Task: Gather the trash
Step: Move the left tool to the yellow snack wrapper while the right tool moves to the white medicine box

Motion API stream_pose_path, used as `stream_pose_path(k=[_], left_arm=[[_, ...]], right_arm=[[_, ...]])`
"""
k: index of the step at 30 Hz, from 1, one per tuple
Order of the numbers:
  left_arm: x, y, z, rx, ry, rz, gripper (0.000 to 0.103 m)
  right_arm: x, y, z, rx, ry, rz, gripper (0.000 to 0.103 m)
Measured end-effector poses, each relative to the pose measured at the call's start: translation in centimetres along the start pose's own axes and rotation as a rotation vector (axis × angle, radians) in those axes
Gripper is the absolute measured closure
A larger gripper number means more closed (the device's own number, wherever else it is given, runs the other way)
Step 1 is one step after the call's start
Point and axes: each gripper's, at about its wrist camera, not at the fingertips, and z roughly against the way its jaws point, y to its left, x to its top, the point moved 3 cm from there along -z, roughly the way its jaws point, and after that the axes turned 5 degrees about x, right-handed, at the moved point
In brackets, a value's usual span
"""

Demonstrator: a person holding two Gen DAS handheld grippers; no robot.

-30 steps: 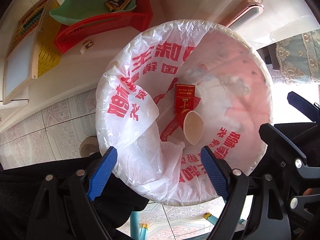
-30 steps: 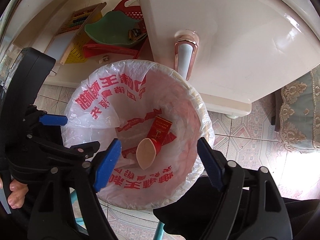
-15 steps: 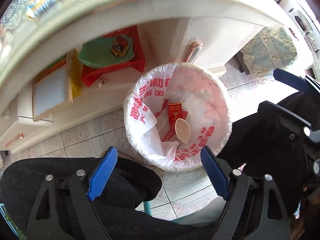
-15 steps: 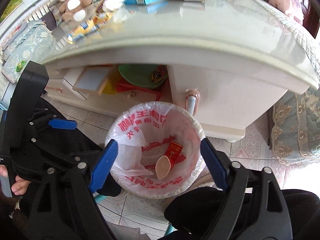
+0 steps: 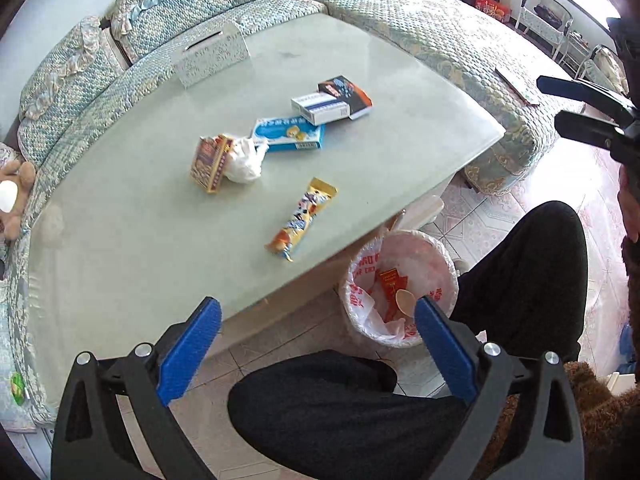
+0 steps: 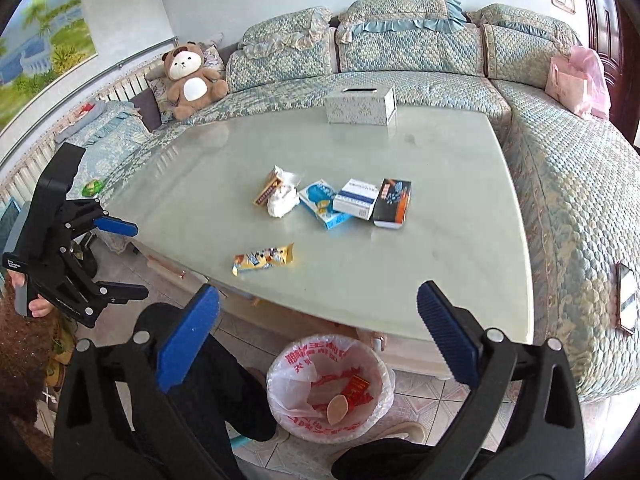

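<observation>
A trash bin lined with a white bag printed in red stands on the floor by the table's near edge; it also shows in the right wrist view. A red packet and a beige paper cup lie inside. On the glass table lie a yellow snack wrapper, a crumpled white tissue, a brown-gold packet, a blue-white box, a white-blue box and a black-orange box. My left gripper and right gripper are open and empty, held above the bin and the table's near edge.
A tissue box stands at the table's far side. A quilted corner sofa wraps the table, with a teddy bear, a pink bag and a phone on it. The person's dark-trousered legs flank the bin.
Both grippers have risen from just over the bin's mouth to above table height, and now look across the tabletop. Both stay open and empty. The packet and cup stay in the bin.
</observation>
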Motion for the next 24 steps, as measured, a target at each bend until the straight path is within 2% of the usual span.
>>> stream_pose_path(k=[5,9,15,19,24], left_arm=[[2.6,2.9,3.5,-0.015,-0.031,0.013,0.008],[4.1,4.1,4.5,-0.038,-0.038,0.009,0.008],[5.8,3.8,1.6,-0.023,0.046,-0.072,0.008],[6.6,3.6,-0.6,-0.033,0.086,-0.108,0.008],[7.6,3.5,-1.9,-0.062,0.095,-0.134,0.008]], right_arm=[[5.2,-0.9,2.1,-0.091,-0.056,0.024,0.006],[7.9,-1.0,1.2,-0.073,-0.030,0.035,0.006],[11.0,-0.7,-3.1,0.046,0.081,-0.012,0.006],[12.8,-0.7,-5.8,0.074,0.128,-0.039,0.006],[14.5,-1.4,-8.1,0.074,0.153,-0.054,0.006]])
